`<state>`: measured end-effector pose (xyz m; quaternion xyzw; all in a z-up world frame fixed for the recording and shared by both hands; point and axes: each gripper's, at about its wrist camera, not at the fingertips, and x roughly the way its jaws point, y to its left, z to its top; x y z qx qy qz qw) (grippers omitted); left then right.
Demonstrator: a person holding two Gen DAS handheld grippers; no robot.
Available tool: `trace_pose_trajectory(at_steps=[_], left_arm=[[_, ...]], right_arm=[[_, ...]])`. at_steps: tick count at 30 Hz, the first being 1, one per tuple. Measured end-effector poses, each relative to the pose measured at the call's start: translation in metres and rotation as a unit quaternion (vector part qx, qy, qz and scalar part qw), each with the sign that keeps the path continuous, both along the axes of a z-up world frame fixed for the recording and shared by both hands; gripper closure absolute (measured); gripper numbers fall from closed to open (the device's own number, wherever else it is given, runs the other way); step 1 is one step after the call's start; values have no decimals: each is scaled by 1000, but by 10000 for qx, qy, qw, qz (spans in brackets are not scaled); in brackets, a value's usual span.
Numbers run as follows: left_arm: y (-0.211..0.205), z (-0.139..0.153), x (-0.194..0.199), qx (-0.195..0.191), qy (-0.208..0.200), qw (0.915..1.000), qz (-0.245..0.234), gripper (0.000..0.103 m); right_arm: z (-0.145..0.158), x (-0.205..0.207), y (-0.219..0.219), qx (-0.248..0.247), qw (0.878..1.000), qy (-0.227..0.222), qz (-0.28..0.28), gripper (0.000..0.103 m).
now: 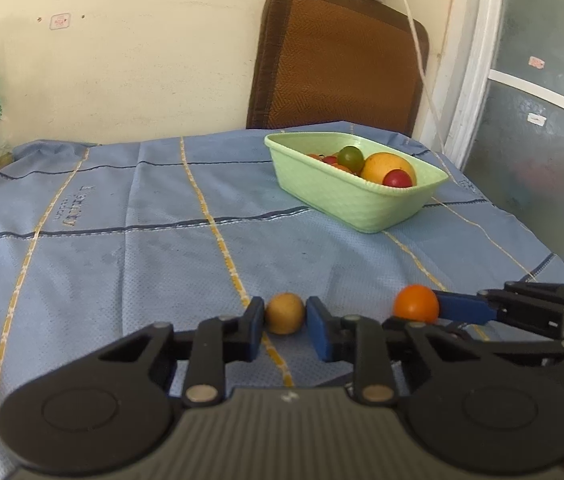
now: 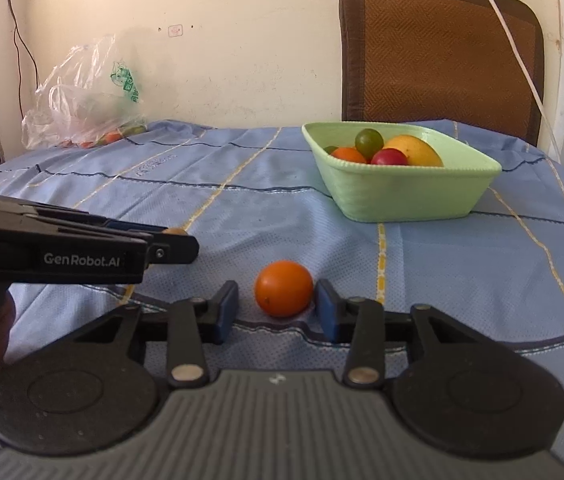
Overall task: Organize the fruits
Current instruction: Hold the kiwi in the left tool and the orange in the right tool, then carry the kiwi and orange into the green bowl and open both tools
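Most of the job looks done already: the green basket (image 1: 356, 196) sits at the far side of the table (image 1: 122, 264) with a heap of fruit inside, a big yellow-orange mango (image 1: 386, 166), a green fruit (image 1: 351, 158), a red one (image 1: 397, 179) and some smaller orange pieces behind them. Two fruits are left out, both on the cloth well short of the basket, on the near side of it.

Left tongs (image 1: 285, 320) are down at the yellowish-brown fruit (image 1: 284, 313), fingers standing apart on either side of it; the right pad looks to be just touching, the left one close, no firm clamp that I can see. Right tongs (image 2: 276, 310) are doing the same with the orange fruit (image 2: 283, 288), fingers apart, one pad right beside its skin, the other with a clear gap.

So, by my reckoning, two pickups and two drops into the basket remain. There is also a plastic bag (image 2: 82, 96) far left of the basket with more fruit showing inside; whether that counts, I cannot tell.
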<state>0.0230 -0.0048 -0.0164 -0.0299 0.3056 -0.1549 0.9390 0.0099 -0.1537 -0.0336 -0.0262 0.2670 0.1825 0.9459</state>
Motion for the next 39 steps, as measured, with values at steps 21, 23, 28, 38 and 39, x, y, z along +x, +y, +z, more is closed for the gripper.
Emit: trace_pose_trajectory(at_steps=[21,23,28,38,39], left_arm=[[-12,60,59,-823,-49,9961,-325,80],[-23,71,84,-925,-40,9948,-434,79],[-53,76,148,-852,72,9955,-398,79],[-95,39,222,-796,745,9927,-508,79],[-97,37,224,-794,762,9927,-501,78]], right_arm=[[43,34,-49,819,9941,-680,-190,71],[47,51,-64,891,9926,-765,-320,71],[46,103,-102,1165,9893,-608,-633,70],[23,158,-128,1579,9855,-17,-619,69],[22,159,-129,1622,9848,15,-615,69]])
